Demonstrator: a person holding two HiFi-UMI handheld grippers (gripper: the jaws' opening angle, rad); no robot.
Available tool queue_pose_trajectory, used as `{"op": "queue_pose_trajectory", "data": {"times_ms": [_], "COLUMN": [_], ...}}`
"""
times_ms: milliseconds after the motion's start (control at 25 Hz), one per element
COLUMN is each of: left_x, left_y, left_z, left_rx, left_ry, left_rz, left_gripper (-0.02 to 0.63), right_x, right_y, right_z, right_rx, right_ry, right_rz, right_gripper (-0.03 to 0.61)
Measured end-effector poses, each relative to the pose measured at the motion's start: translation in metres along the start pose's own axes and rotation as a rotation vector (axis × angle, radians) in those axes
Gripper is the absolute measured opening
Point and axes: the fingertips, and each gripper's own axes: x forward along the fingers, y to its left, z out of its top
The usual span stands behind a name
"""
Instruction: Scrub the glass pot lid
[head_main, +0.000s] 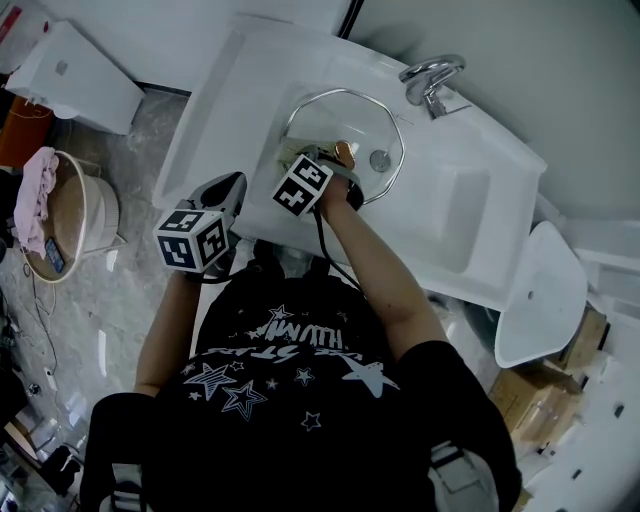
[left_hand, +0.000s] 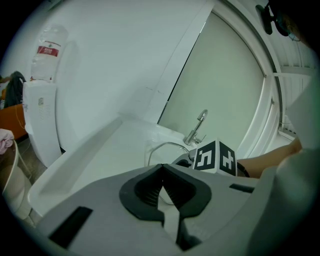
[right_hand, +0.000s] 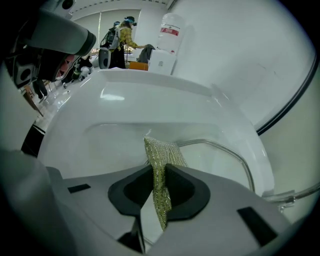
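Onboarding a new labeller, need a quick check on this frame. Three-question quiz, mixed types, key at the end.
1. Multiple choice: the right gripper is shut on
A. a bottle brush
B. a scouring pad
C. a dish towel
2. True or false: the left gripper holds the glass pot lid.
3. Fill in: the lid lies in the ____, near the faucet.

Key
1. B
2. False: its jaws are together on nothing, off to the side of the lid.
3. sink
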Motion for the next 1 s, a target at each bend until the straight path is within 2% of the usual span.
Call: {"op": "queue_pose_trajectory", "data": {"times_ms": [520, 840, 1000], "left_x": [-0.011, -0.016, -0.015], "left_y": [-0.014, -0.019, -0.023], "left_z": [-0.013, -0.014, -0.013], "left_rx": [-0.011, -0.014, -0.014], "left_ry": [-0.015, -0.027, -0.032], "left_rz": [0.028, 0.035, 0.028], "left_gripper": [0.008, 0.008, 0.008], "right_x": [-0.004, -0.011, -0.018], "right_y": [0.047, 0.061, 0.062], "right_z": [-0.027, -0.041, -0.045], "right_rx": [0.019, 0.05, 0.104], "right_ry": [0.029, 0.03, 0.012], "right_rz": [0.182, 0.231, 0.241], "right_gripper": [0.071, 0.071, 0.069]}}
